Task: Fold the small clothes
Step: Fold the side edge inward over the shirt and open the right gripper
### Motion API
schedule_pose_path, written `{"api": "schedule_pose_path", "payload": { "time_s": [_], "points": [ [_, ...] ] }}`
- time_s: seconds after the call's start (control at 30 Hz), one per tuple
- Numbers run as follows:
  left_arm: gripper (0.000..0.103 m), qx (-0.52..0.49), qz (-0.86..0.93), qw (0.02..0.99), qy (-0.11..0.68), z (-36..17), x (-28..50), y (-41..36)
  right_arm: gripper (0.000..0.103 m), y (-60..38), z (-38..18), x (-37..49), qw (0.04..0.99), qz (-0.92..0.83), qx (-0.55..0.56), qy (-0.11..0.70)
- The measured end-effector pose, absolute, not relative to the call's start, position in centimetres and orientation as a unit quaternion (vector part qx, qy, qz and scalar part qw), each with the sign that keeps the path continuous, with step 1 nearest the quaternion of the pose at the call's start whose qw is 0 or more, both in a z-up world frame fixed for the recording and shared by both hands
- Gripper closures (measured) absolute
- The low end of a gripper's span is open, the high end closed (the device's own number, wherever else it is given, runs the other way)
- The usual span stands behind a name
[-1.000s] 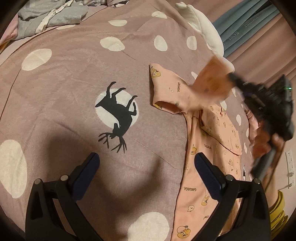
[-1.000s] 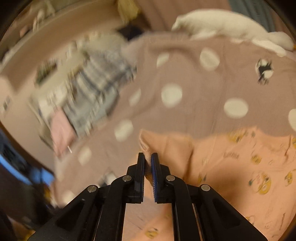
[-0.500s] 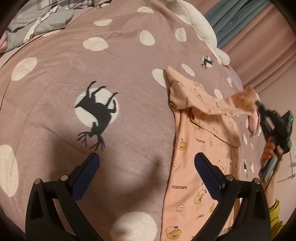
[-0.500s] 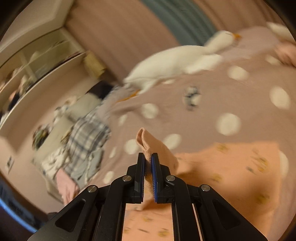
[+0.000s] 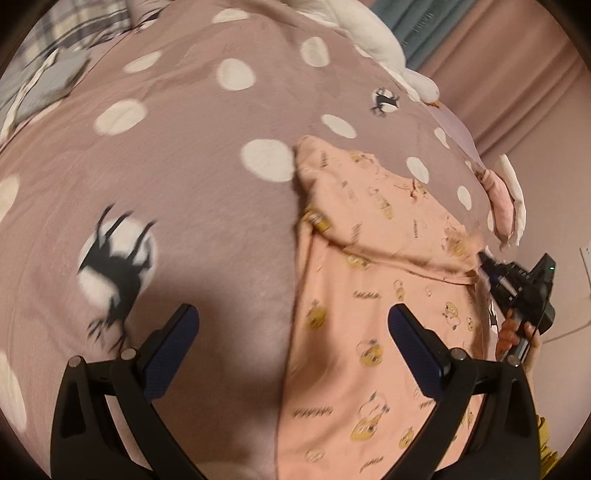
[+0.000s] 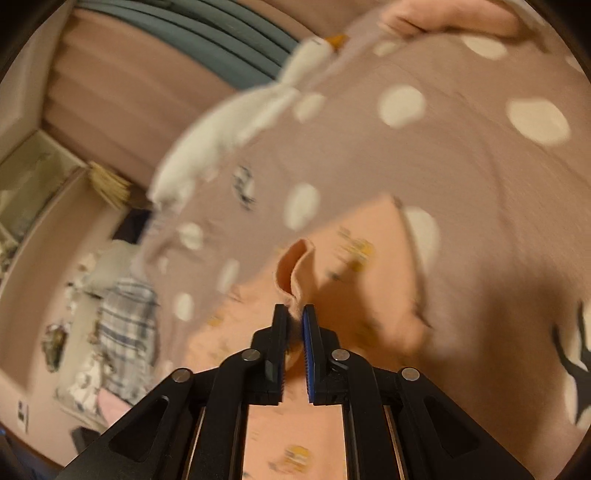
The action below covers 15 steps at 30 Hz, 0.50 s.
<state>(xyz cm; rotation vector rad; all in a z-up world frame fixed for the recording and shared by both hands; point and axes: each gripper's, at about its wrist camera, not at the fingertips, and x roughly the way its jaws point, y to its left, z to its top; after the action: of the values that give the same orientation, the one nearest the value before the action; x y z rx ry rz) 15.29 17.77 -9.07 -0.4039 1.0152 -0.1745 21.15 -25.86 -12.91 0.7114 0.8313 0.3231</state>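
Observation:
A small peach-pink shirt (image 5: 369, 325) with yellow cartoon prints lies flat on the mauve spotted bedspread (image 5: 184, 166). One sleeve (image 5: 388, 229) is folded across its chest. My right gripper (image 5: 484, 260), held by a hand at the shirt's right edge, pinches the sleeve's cuff (image 6: 295, 266). In the right wrist view the cuff sticks up from between the narrow jaws of that gripper (image 6: 294, 314), which are starting to open. My left gripper (image 5: 291, 317) hangs wide open above the shirt's left edge, with nothing in it.
A white goose plush (image 5: 369, 33) lies along the bed's far edge in front of curtains. A heap of plaid and grey clothes (image 5: 55, 48) sits far left. A rolled pink item (image 5: 500, 199) rests at the right edge of the bed.
My right gripper has carried the sleeve down and rightward across the shirt, so it now lies folded over the chest. The left gripper has drifted toward the shirt, still open.

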Motion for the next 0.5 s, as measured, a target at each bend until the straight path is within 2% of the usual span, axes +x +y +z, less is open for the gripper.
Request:
{"api": "schedule_pose_path", "payload": {
  "time_s": [0.17,0.3,0.33,0.37,0.43,0.5],
  "points": [
    [0.001,-0.164,-0.097,0.862,0.469,-8.1,18.6,15.9,0.091,-27.9,-11.2,19.7,0.874,0.105,0.307,0.363],
    [0.003,-0.155,-0.109,0.869,0.457,-8.2,21.5,14.3,0.091,-26.4,-9.1,20.2,0.888,0.149,0.255,0.351],
    [0.009,-0.154,-0.110,0.871,0.453,-8.3,22.2,13.8,0.091,-25.5,-8.9,20.6,0.891,0.159,0.237,0.353],
    [0.021,-0.156,-0.113,0.871,0.452,-8.6,22.8,13.4,0.091,-24.7,-8.8,20.9,0.893,0.167,0.223,0.354],
    [0.033,-0.160,-0.122,0.866,0.457,-9.4,23.9,12.8,0.091,-23.0,-9.2,21.6,0.891,0.184,0.203,0.361],
    [0.034,-0.158,-0.119,0.863,0.466,-10.5,24.8,12.3,0.091,-22.2,-10.4,22.0,0.888,0.187,0.185,0.377]
  ]
}}
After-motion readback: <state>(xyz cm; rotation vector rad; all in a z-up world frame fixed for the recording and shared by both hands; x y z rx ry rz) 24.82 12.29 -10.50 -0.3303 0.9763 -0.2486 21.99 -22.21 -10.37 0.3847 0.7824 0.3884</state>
